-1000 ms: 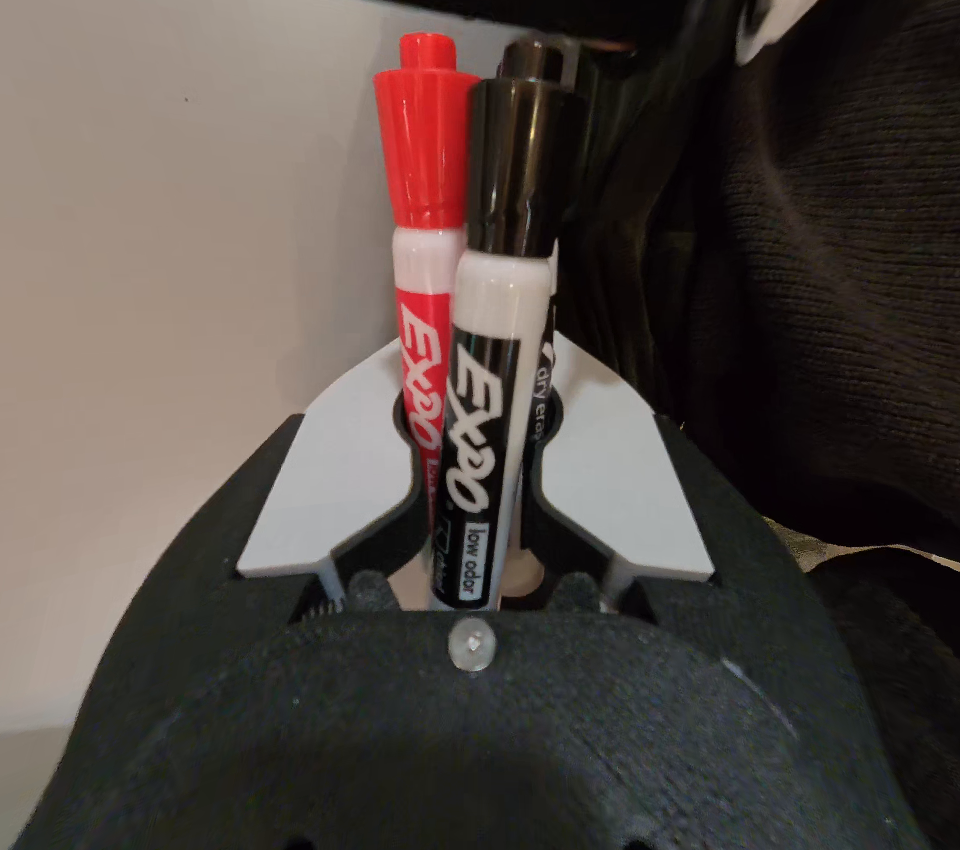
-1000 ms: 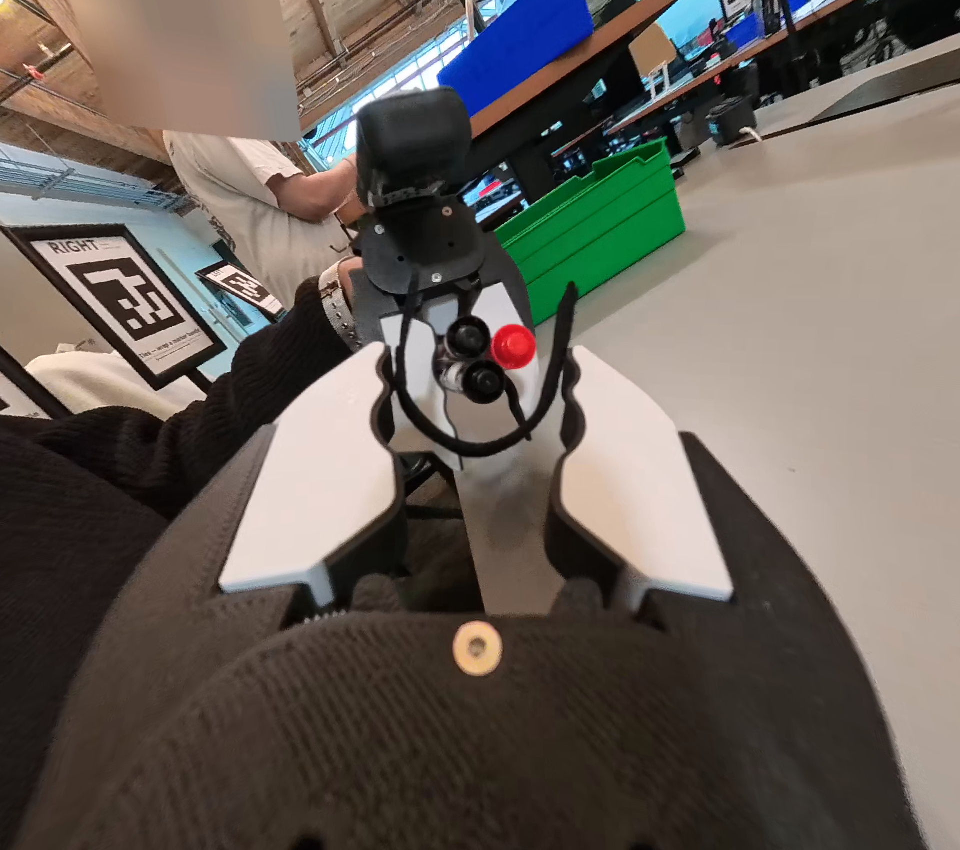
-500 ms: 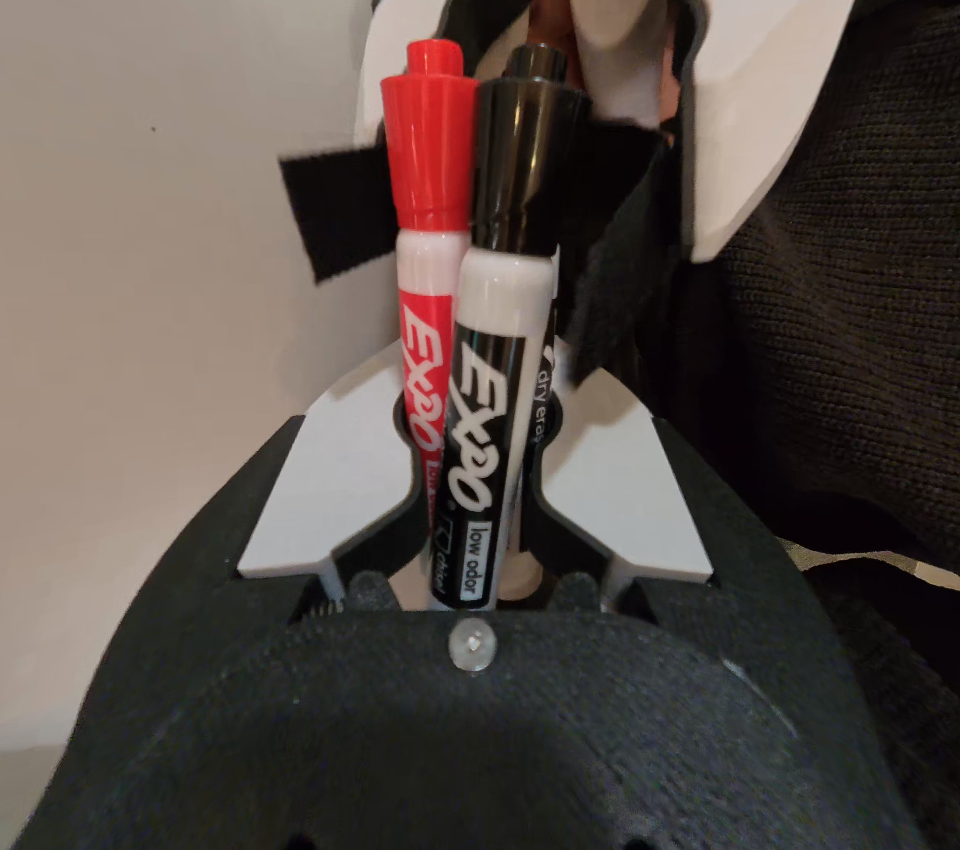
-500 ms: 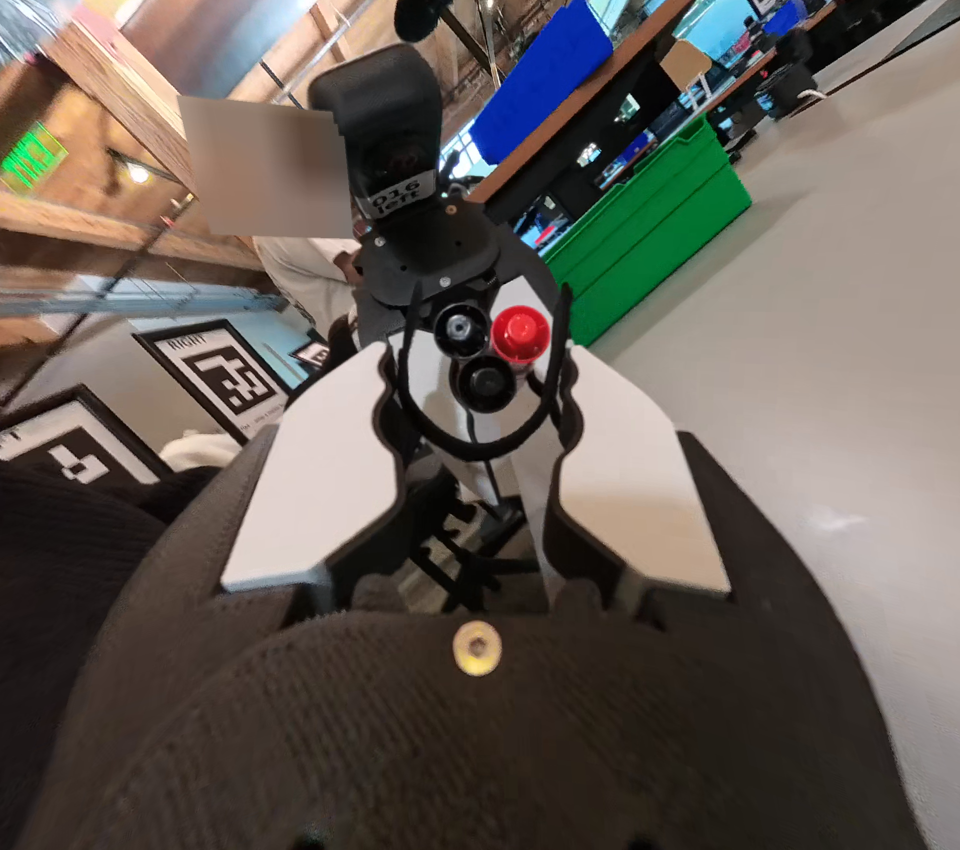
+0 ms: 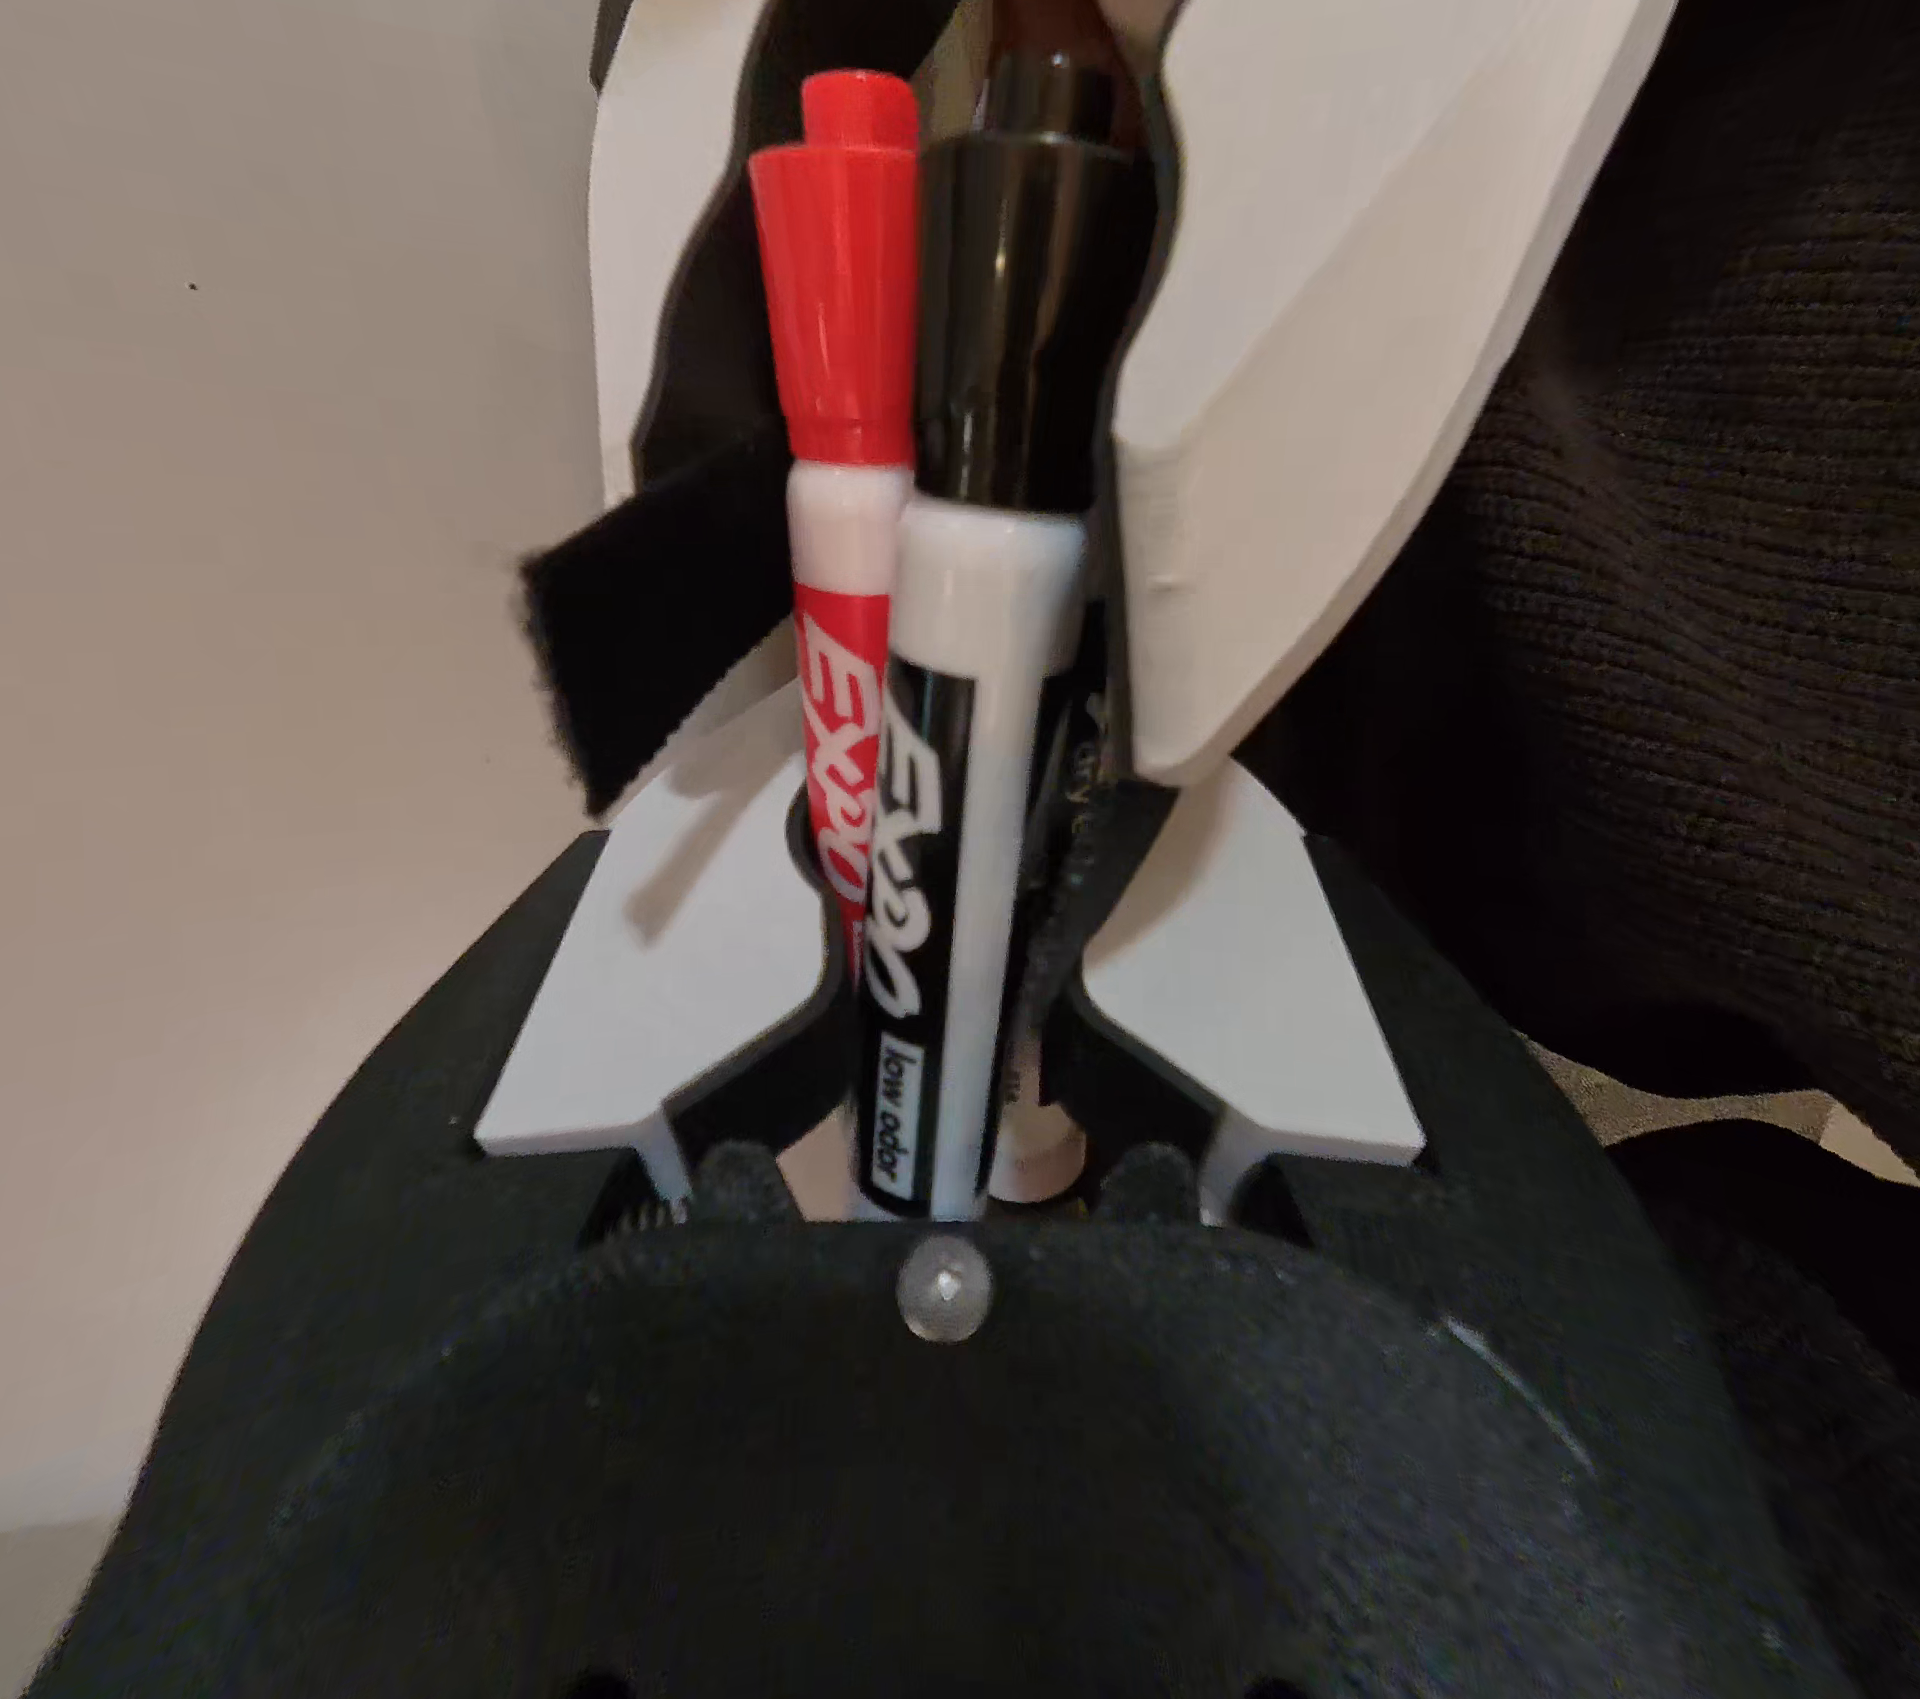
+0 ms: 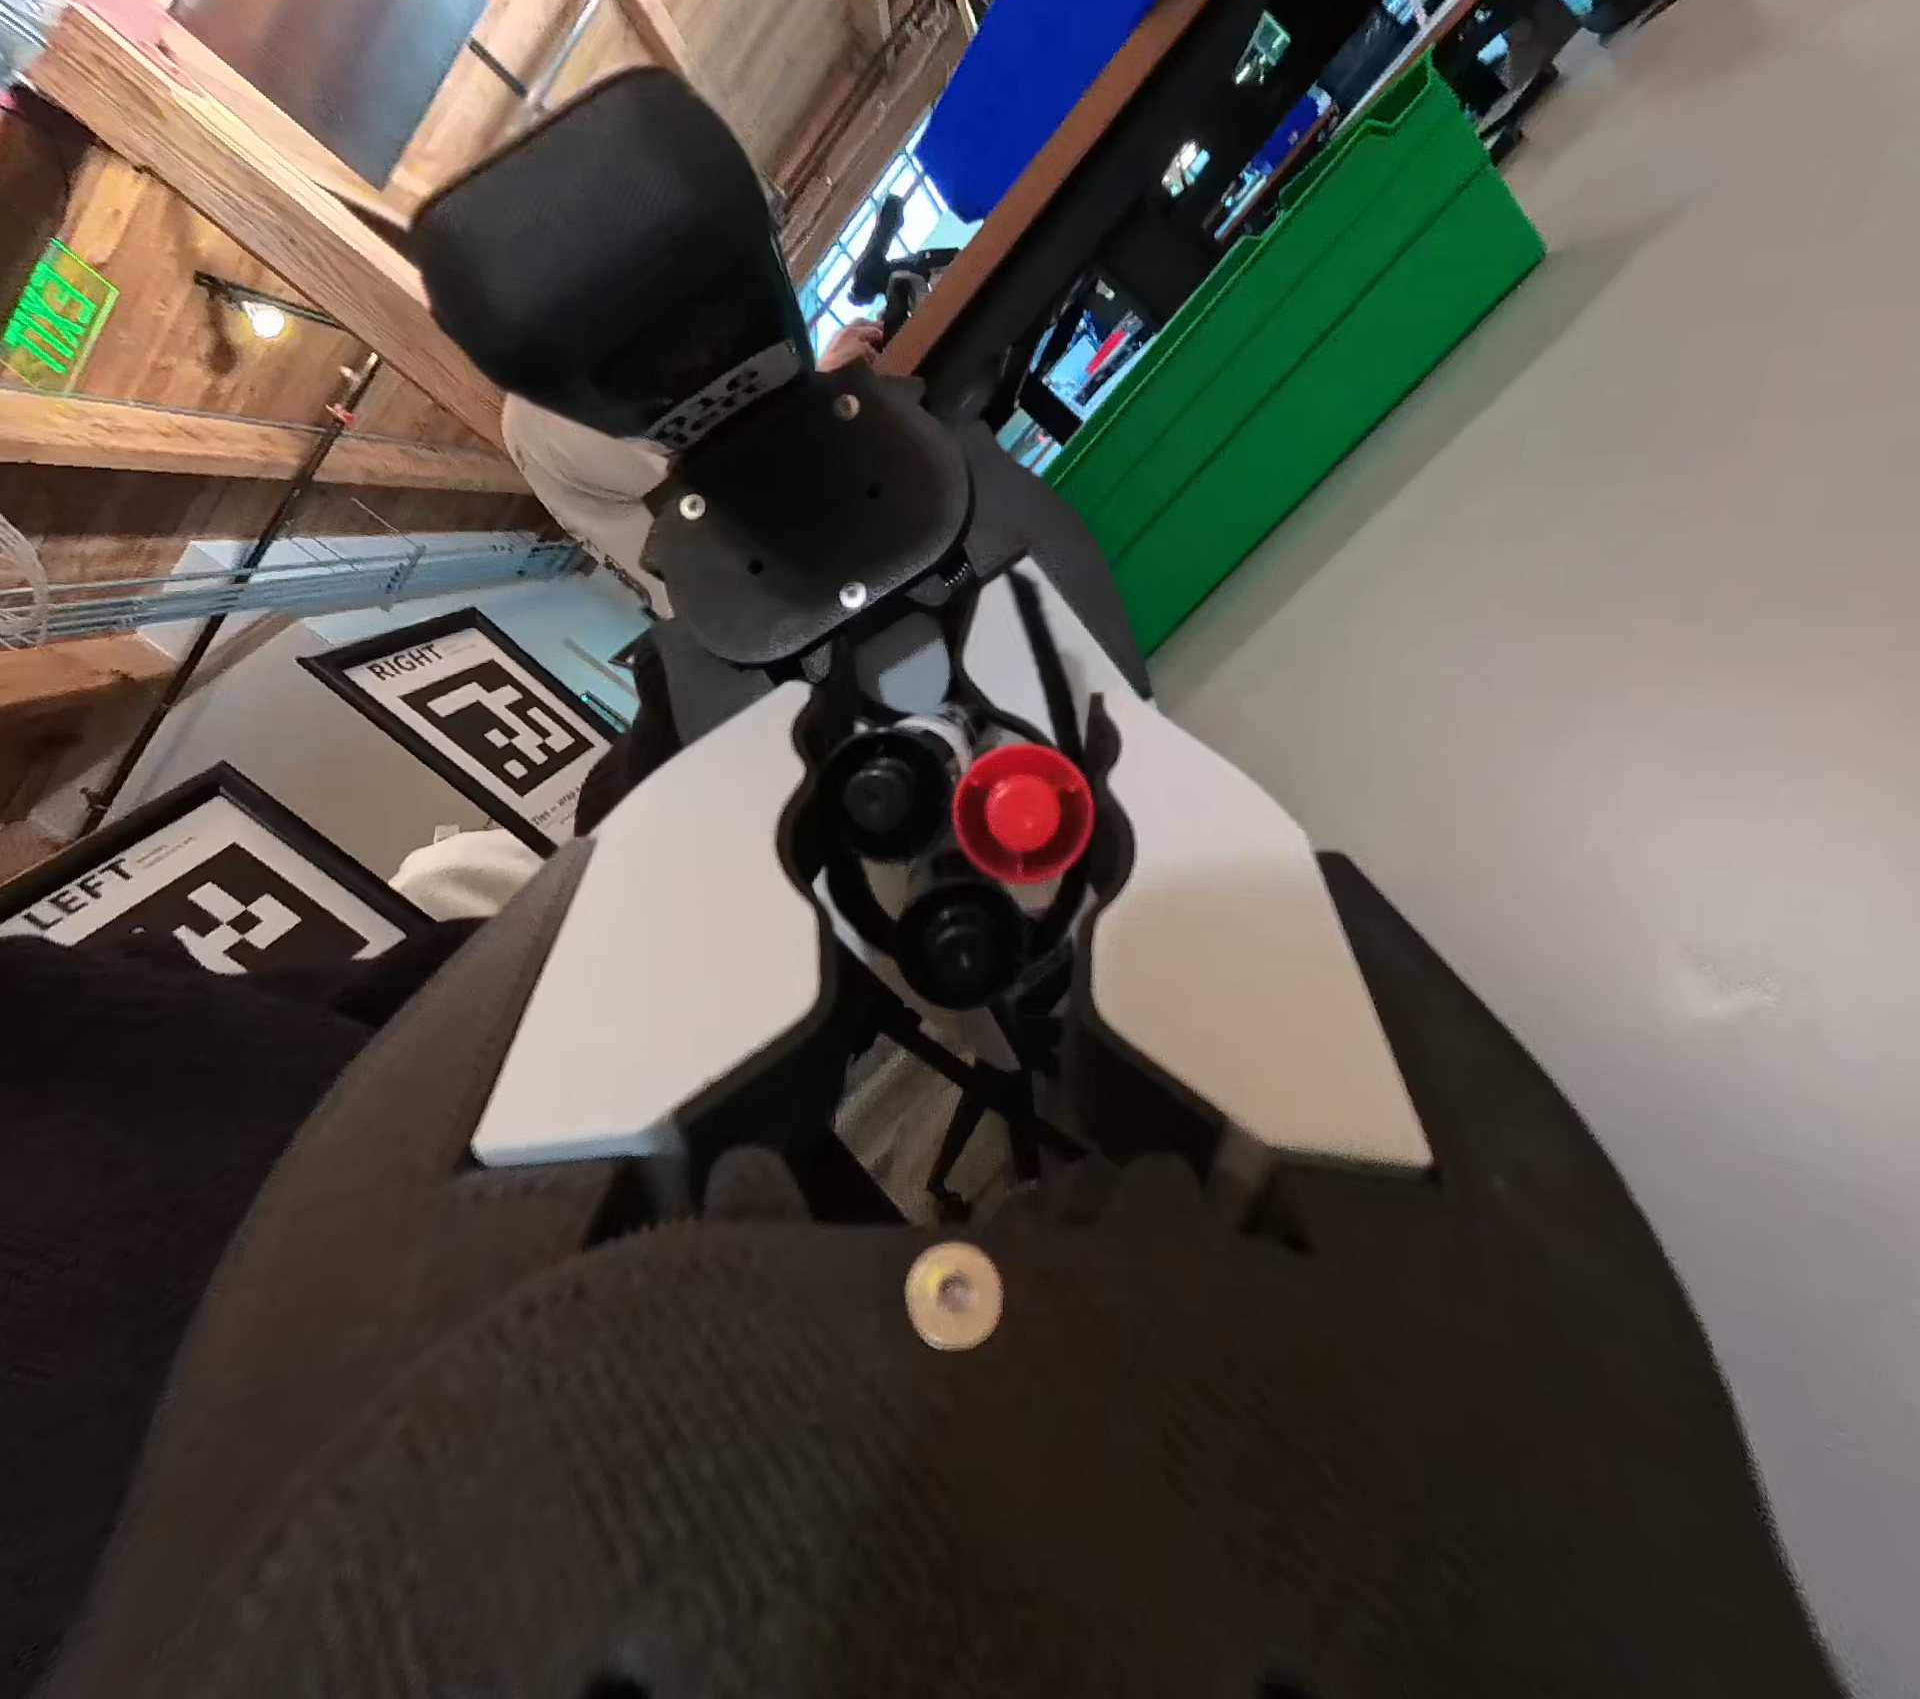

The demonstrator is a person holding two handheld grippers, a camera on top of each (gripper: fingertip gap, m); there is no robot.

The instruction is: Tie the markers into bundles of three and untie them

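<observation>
My left gripper [image 5: 956, 818] is shut on three upright markers: a red one [image 5: 836, 319], a black one [image 5: 997, 361] in front and a second black one [image 5: 1049, 101] behind. My right gripper [image 6: 951, 766] is open, and its white fingers [image 5: 1351, 247] stand on either side of the marker caps. In the right wrist view the red cap [image 6: 1023, 813] and two black caps [image 6: 883, 802] sit end-on between its fingers. A black strap hangs across the right gripper's fingers, with a loose end [image 5: 644, 621] left of the red marker. The left gripper's black body [image 6: 810, 506] rises behind.
A grey table [image 6: 1558, 714] runs to the right with stacked green bins [image 6: 1299, 361] at its far end. Framed black-and-white pattern boards [image 6: 488, 714] lean at the left. A person's black knit sleeve [image 5: 1610, 610] is close on the right of the markers. About 8 centimetres separates my left fingertips from my right.
The right gripper has come in over the marker tips with the strap. Its fingers now flank the caps, where a second ago they stood apart from them. The left gripper has kept its hold.
</observation>
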